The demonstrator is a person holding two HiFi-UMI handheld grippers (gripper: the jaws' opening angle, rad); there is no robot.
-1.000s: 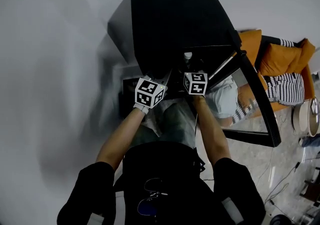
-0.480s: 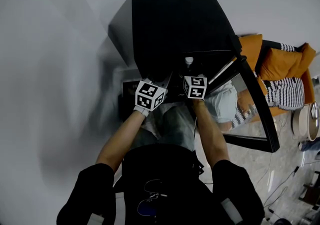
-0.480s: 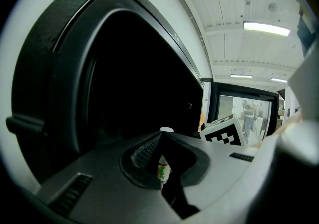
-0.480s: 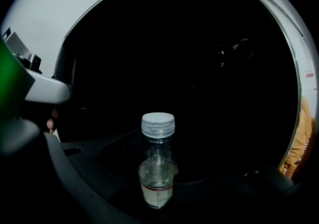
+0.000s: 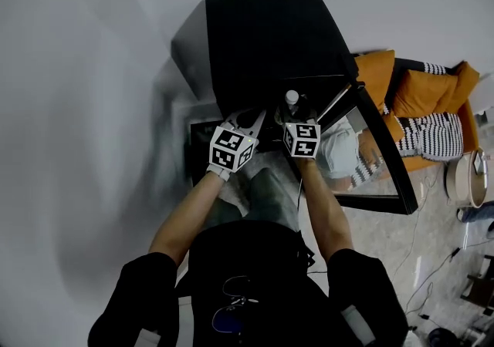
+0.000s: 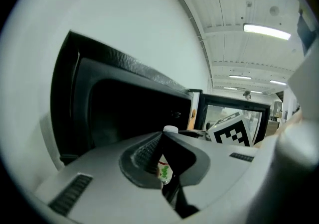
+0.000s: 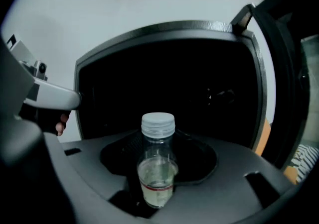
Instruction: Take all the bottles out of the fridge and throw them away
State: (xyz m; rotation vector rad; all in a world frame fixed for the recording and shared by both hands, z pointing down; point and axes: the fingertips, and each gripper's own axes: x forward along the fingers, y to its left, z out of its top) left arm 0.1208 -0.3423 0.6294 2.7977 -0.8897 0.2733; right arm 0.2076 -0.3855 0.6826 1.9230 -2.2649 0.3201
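The black fridge (image 5: 262, 37) stands with its glass door (image 5: 378, 153) swung out to the right. My right gripper (image 5: 294, 111) is shut on a clear bottle (image 7: 158, 168) with a white cap (image 5: 292, 96) and a little pale liquid. Its jaws have just been closing with this bottle between them. The bottle stands upright in front of the dark fridge opening (image 7: 174, 78). My left gripper (image 5: 250, 117) is beside it at the opening. Its jaws (image 6: 162, 161) pinch a white-capped bottle with a green-printed label (image 6: 163, 170), mostly hidden by the fingers.
An orange sofa with striped cushions (image 5: 432, 106) lies right of the door, with a round pale container (image 5: 469, 180) and cables on the floor past it. A grey wall runs along the left. The right gripper's marker cube (image 6: 230, 132) is close to the left jaws.
Both grippers have lifted a little at the fridge opening. The clear bottle's cap now shows more plainly above the right gripper.
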